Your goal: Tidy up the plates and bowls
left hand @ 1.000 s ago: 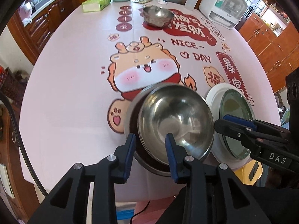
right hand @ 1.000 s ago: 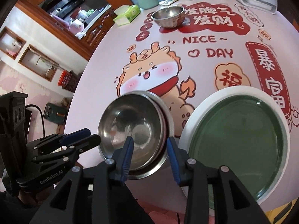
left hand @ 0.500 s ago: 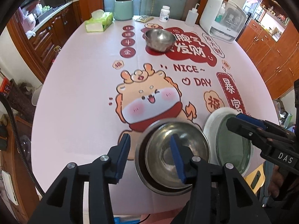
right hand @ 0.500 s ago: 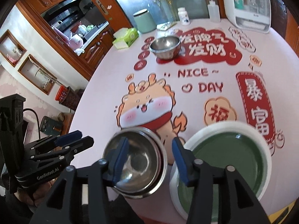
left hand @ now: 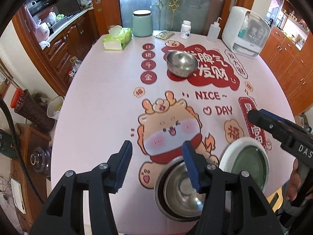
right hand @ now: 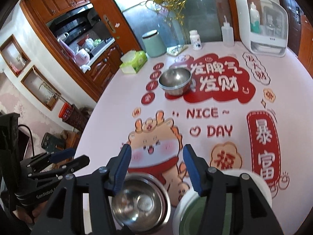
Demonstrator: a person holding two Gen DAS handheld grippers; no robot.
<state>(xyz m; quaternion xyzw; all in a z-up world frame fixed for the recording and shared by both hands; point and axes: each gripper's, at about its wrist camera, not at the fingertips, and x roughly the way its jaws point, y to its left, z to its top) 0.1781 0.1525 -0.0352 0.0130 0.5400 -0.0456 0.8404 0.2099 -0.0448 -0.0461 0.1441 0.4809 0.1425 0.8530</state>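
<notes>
Pink cloth with a cartoon dragon and red lettering covers the desk (left hand: 97, 105) I am working over. Going left to right along the far edge, I see a green tissue box (left hand: 117, 39), a mint canister (left hand: 142, 23), a white pill bottle (left hand: 185, 29), a clear squeeze bottle (left hand: 213, 30) and a white countertop appliance (left hand: 245, 32). A single steel bowl (left hand: 182, 63) sits upright on the red print toward the far side, well apart from everything near me.

My left gripper (left hand: 156, 165) hangs above the near part of the desk, its jaws spread wide and holding nothing. Just to its right, at the near edge, the nested steel bowls (left hand: 176, 192) sit one inside the other, the right finger crossing in front of them. Just beside them on the right lies the white plate (left hand: 228, 154) with a green plate (left hand: 249, 168) resting in it; whether bowls and plate touch I cannot tell.

My right gripper (right hand: 155, 166) also has its jaws spread and empty, raised above the bowls and plates.
</notes>
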